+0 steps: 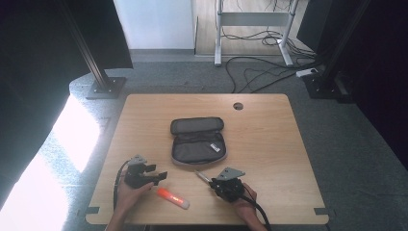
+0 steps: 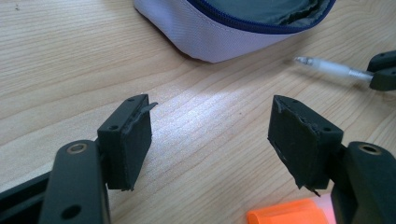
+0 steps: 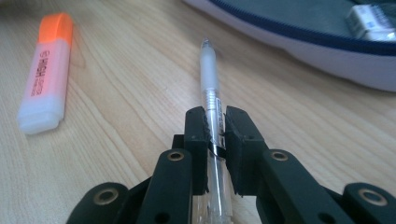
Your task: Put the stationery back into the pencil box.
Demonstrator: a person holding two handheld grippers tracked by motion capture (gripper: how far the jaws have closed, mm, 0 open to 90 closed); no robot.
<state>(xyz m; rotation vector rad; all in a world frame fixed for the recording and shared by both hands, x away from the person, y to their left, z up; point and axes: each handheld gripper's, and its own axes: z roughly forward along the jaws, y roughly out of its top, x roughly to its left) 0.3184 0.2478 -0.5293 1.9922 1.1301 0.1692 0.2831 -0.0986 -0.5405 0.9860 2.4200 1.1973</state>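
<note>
One pen [image 3: 211,98], tip fwd along R hand-held gripper [image 3: 215,135] jaws.

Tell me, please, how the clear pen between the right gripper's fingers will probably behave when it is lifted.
The pen looks like a thin, stiff plastic tube, so it should stay straight and feel light. Its smooth round barrel may slip or turn between the fingers of the right gripper, which clamp it near one end. If dropped, it would probably roll on the table.
</note>
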